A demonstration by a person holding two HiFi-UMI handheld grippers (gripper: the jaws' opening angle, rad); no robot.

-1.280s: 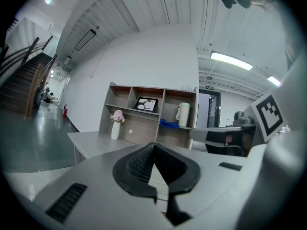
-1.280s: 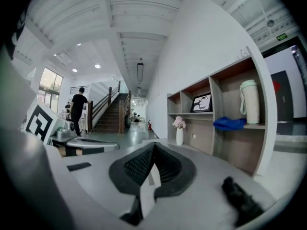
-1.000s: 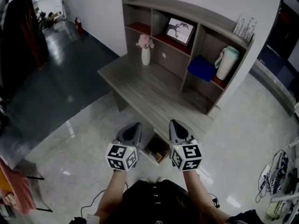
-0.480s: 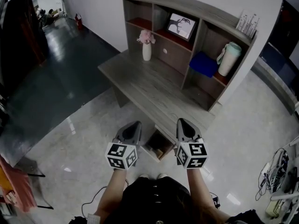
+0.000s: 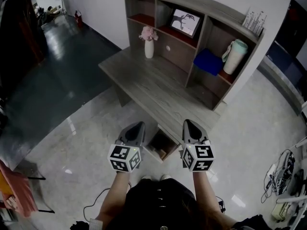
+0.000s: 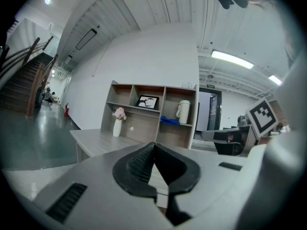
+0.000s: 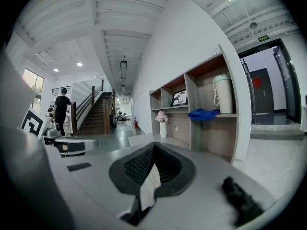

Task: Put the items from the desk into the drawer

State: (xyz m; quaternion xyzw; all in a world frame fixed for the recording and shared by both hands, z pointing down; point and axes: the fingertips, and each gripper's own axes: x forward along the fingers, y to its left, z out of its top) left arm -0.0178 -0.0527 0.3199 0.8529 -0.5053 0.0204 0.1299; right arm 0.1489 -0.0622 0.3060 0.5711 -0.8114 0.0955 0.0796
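Observation:
The grey wooden desk (image 5: 144,83) carries a shelf unit at its back. A white vase of pink flowers (image 5: 149,46) stands on the desktop. On the shelves are a framed picture (image 5: 186,22), a blue cloth (image 5: 207,61) and a pale green flask (image 5: 232,56). Under the desk's near edge a drawer (image 5: 160,146) is pulled open; its contents are hard to make out. My left gripper (image 5: 137,126) hovers left of the drawer and my right gripper (image 5: 188,123) to its right. Both are shut and hold nothing. The jaws of the left gripper (image 6: 153,145) and right gripper (image 7: 153,145) meet at the tip.
Glossy pale floor tiles (image 5: 72,152) surround the desk, with a dark floor area (image 5: 57,71) to the left. Cables and a power strip (image 5: 283,176) lie at the far right. A person (image 7: 61,110) stands far off near a staircase in the right gripper view.
My right gripper has shifted a little to the right, beside the open drawer. The left gripper has stayed in place. Both remain shut.

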